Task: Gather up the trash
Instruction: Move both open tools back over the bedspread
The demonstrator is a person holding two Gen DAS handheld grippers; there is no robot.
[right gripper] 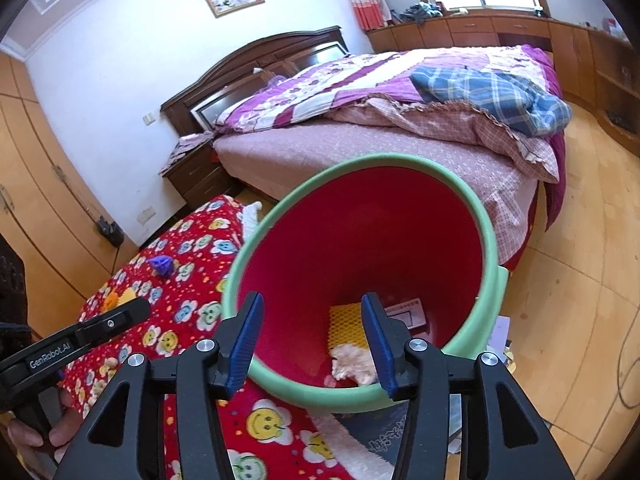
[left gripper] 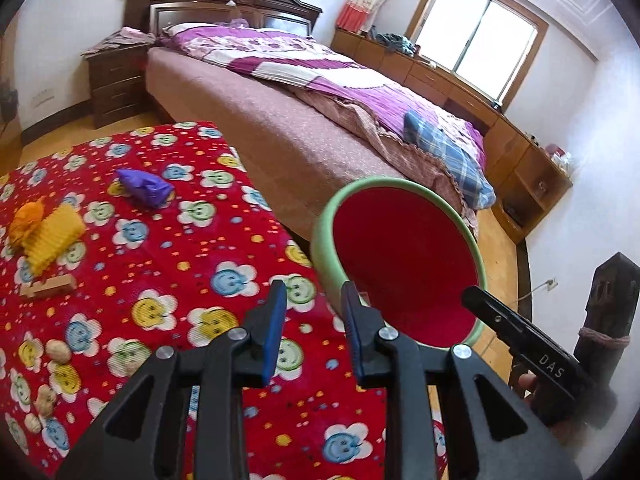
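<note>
1 green bin (right gripper: 486, 236) with a red lining stands beside the table's red flowered cloth (left gripper: 160, 280). Inside lie 3 bits of trash: 1 yellow foam net (right gripper: 346, 326), 1 pale crumpled scrap (right gripper: 354, 362) and what may be a small card (right gripper: 406, 312), partly hidden. The right gripper (right gripper: 316, 344) hangs over the bin mouth, tongs apart and empty. The left gripper (left gripper: 314, 332) is narrowly apart, empty, with the bin at 1 o'clock. On the cloth remain 1 purple bag (left gripper: 146, 186) at 11 o'clock, 1 yellow net (left gripper: 52, 238) beside 1 orange peel (left gripper: 26, 218), 1 wooden block (left gripper: 48, 286), and about 4 nut shells (left gripper: 58, 352) at 9 o'clock.
</note>
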